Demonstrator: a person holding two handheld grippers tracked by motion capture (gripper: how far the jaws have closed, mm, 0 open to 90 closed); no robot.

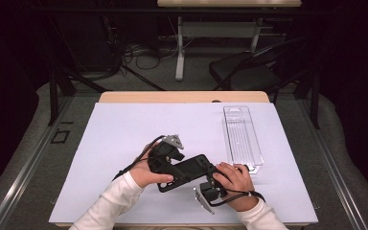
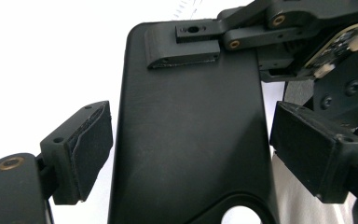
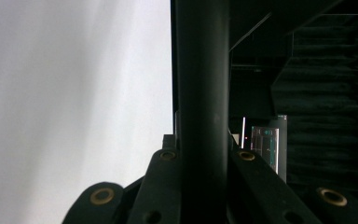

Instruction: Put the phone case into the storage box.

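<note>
while gripped edgewise, flat matte black plate (image 2: pixel 191 140), rounded corners

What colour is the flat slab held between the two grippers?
Black, matte; the slab shows best in the left gripper view.

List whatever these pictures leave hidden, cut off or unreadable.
- Black flat piece: its lower end is cut off by the bottom edge of the left gripper view.
- Right tool: its fingertips are hidden behind that piece in the right gripper view.
- Clear plastic tray: contents too faint to read in the high view.
</note>
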